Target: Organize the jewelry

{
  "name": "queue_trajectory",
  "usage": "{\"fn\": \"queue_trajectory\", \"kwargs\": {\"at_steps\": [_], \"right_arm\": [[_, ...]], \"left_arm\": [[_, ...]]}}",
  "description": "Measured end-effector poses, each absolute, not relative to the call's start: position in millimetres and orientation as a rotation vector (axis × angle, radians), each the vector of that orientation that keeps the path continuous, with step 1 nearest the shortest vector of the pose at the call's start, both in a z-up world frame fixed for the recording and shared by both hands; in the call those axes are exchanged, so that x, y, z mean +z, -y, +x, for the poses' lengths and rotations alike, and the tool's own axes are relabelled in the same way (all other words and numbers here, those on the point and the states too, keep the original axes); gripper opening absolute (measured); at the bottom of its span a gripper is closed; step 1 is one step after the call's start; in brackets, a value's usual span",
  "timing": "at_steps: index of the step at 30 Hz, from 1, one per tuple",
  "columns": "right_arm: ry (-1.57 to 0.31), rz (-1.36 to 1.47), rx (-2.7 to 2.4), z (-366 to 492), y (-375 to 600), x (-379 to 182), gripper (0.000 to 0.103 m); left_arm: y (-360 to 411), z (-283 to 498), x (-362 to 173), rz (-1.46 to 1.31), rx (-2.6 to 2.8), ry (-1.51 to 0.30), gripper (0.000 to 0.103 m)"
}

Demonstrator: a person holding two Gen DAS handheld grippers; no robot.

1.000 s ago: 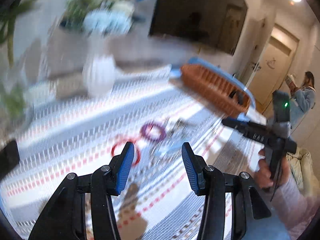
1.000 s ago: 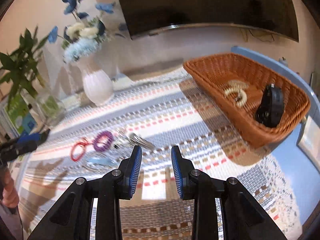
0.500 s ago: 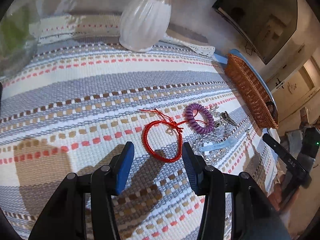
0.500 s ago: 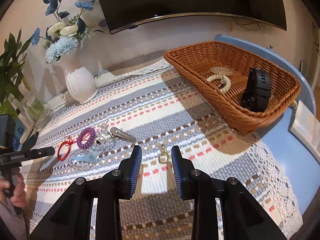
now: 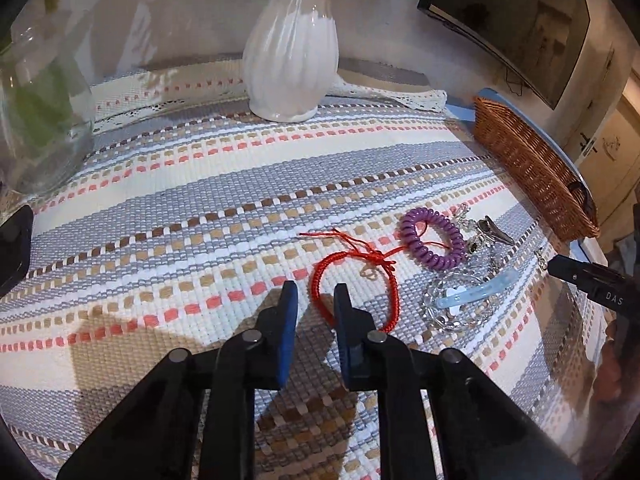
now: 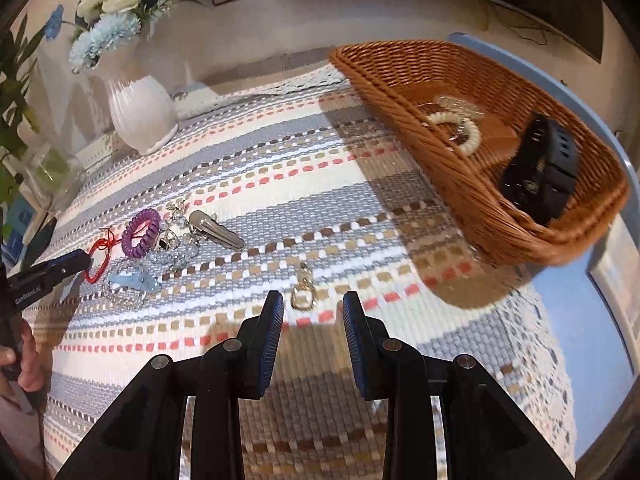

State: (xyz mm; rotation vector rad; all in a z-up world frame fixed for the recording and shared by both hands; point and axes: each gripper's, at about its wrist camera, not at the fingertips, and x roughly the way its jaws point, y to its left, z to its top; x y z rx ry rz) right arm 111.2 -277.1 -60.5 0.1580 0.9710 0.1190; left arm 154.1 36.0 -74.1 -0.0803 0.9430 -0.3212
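Left gripper [image 5: 316, 300] closing over red bracelet [image 5: 354, 284], cord between jaws, for lifting; right gripper [image 6: 313, 308] spread, empty; basket [image 6: 472, 184] at 2 o'clock awaiting jewelry.

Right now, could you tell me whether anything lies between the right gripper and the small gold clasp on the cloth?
Nothing visible does. The gold clasp lies alone on the striped cloth just ahead of the right gripper, whose jaws stand apart with nothing between them. The other jewelry sits off to the left.
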Motion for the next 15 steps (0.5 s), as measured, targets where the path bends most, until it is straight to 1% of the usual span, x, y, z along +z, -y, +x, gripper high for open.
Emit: {"fn": "queue_trajectory", "kwargs": {"at_steps": [2,9,11,12,13,14,15], "right_arm": [[-0.985,0.162,0.144,119,275,-64,0.031],[-0.941,0.041,0.087,131,258,-66,0.028],[-0.934,0.001,0.06,130,252,-66,0.022],[-0.925,-0.005,0.06,130,250,-66,0.013],[-0.921,-0.011,0.069,129,247,-66,0.011],[-0.919,-0.014,0.071,128,246,-65,0.011],[-0.917,-0.018,0.069,127,246,-65,0.011]], "left_arm": [[-38,154,-74,-0.093,-0.33,-0.938,0.017],[-35,152,-74,-0.064,-0.32,-0.923,0.017],[-32,152,-75,-0.051,-0.314,-0.921,0.017],[-31,151,-75,-0.04,-0.31,-0.918,0.017],[-30,151,-75,-0.033,-0.306,-0.917,0.017],[-27,150,-75,-0.017,-0.298,-0.913,0.015],[-25,149,-75,0.001,-0.286,-0.908,0.011]]}}
